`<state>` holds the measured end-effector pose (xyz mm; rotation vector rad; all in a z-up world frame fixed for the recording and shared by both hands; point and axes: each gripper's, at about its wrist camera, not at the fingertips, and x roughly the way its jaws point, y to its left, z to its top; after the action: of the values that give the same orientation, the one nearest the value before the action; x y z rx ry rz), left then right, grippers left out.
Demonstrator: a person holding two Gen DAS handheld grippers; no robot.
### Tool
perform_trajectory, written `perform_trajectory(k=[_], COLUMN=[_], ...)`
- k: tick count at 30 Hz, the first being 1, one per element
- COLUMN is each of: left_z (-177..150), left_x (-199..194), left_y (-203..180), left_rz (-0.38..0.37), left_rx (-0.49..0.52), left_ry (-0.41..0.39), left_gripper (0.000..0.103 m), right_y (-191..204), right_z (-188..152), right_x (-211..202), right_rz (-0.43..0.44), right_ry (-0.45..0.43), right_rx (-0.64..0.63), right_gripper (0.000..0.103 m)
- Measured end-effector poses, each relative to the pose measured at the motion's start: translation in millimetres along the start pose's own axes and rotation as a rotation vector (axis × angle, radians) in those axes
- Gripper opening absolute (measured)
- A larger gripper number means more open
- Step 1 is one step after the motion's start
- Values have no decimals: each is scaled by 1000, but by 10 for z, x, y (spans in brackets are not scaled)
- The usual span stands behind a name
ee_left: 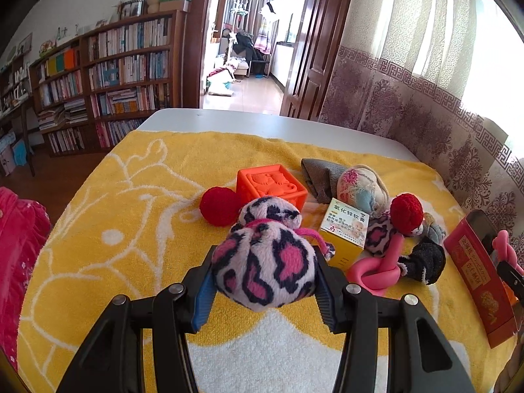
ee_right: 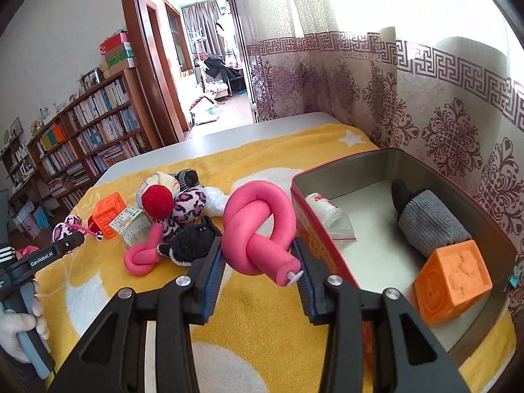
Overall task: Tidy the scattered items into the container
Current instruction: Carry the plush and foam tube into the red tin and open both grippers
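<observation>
Right wrist view shows the right tool clamped on a knotted pink foam tube, held just beside the near wall of the red tin. Carrying it over the rim before releasing would likely work best, aiming for the bare floor between the plastic bag and the orange cube. Left tool grips a leopard plush pouch above the yellow towel, well apart from the tin.
</observation>
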<state>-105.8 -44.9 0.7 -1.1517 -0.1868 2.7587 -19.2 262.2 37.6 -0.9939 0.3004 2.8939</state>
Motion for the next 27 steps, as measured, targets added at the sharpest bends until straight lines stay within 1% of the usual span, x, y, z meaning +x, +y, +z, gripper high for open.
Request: perform_trajectory(k=[4, 10, 15, 20, 23, 27], left_z=[10, 100, 149, 161, 154, 161], left_x=[-94, -269, -279, -203, -116, -42], left_y=[-312, -966, -1610, -2263, -2591, -2931], left_rz=[-65, -167, -265, -326, -365, -421], left_rx=[42, 136, 220, 315, 351, 378], left_ry=[-2, -23, -5, 8, 28, 55], left_gripper=[54, 54, 54, 54, 54, 54], right_y=[-321, -697, -856, -973, -1021, -1071], right_z=[23, 13, -50, -59, -44, -32], right_x=[-191, -317, -325, -316, -330, -309], right_rz=[-53, -111, -112, -106, -108, -108], right_ry=[-31, -38, -19, -7, -7, 2], right_rx=[43, 77, 94, 109, 119, 129], right_gripper=[45, 45, 45, 45, 44, 44])
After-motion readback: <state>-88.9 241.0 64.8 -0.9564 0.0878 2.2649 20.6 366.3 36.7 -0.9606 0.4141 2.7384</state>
